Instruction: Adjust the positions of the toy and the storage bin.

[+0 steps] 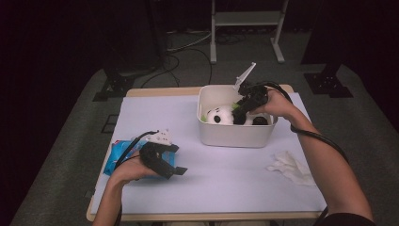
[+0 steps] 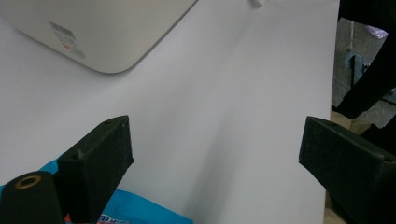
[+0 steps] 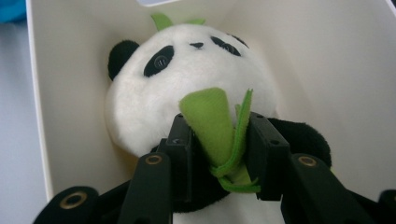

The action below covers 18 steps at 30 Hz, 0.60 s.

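Note:
A plush panda (image 1: 220, 115) (image 3: 187, 84) lies inside the white bin (image 1: 235, 136) (image 3: 37, 93) at the table's back right. It carries a green felt bamboo piece (image 3: 212, 126). My right gripper (image 1: 241, 106) (image 3: 218, 140) reaches down into the bin and is shut on that green piece. My left gripper (image 1: 175, 165) (image 2: 215, 149) rests open at the table's front left, jaws wide apart over bare white surface. It sits beside a blue wipes pack (image 1: 120, 153) (image 2: 140, 212). The bin's near corner (image 2: 102, 42) shows in the left gripper view.
A crumpled white tissue (image 1: 291, 167) lies at the front right of the table. The white table top (image 1: 221, 174) (image 2: 233, 93) stretches between the two hands. Beyond the table stand dark stands and a grey frame (image 1: 247, 28) on the floor.

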Each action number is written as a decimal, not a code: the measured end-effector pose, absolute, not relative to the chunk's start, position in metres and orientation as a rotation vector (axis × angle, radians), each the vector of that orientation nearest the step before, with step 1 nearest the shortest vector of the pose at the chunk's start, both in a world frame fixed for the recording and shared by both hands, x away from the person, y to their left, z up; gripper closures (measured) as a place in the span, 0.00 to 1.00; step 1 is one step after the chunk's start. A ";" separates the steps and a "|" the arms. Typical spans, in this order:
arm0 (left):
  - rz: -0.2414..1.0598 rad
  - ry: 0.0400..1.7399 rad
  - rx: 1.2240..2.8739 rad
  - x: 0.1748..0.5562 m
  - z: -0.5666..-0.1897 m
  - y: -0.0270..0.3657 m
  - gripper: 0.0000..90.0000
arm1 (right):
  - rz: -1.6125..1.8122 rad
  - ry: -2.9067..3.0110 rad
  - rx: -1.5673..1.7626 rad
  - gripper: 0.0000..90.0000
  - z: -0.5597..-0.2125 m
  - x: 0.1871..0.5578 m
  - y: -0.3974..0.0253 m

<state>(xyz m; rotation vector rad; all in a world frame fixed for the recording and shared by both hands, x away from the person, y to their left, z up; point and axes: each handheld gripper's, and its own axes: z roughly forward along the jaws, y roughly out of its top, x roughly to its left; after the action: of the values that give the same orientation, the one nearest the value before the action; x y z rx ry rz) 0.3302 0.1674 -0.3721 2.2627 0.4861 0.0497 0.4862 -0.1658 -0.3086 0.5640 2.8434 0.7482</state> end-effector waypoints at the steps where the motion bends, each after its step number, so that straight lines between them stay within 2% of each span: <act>1: 0.048 0.488 2.263 0.331 -0.372 0.168 0.10 | 0.759 2.848 0.570 0.67 -0.309 0.486 -0.167; 9: 0.057 0.487 2.256 0.331 -0.370 0.169 0.10 | 0.826 2.843 0.583 0.59 -0.302 0.479 -0.176; 18: 0.058 0.479 2.250 0.332 -0.370 0.170 0.10 | 0.916 2.807 0.597 0.56 -0.283 0.464 -0.194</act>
<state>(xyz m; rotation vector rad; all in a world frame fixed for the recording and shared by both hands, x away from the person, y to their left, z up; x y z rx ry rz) 0.3322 0.1701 -0.3699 2.2501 0.4791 0.0581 0.4638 -0.1941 -0.2828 0.5965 2.8066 0.9159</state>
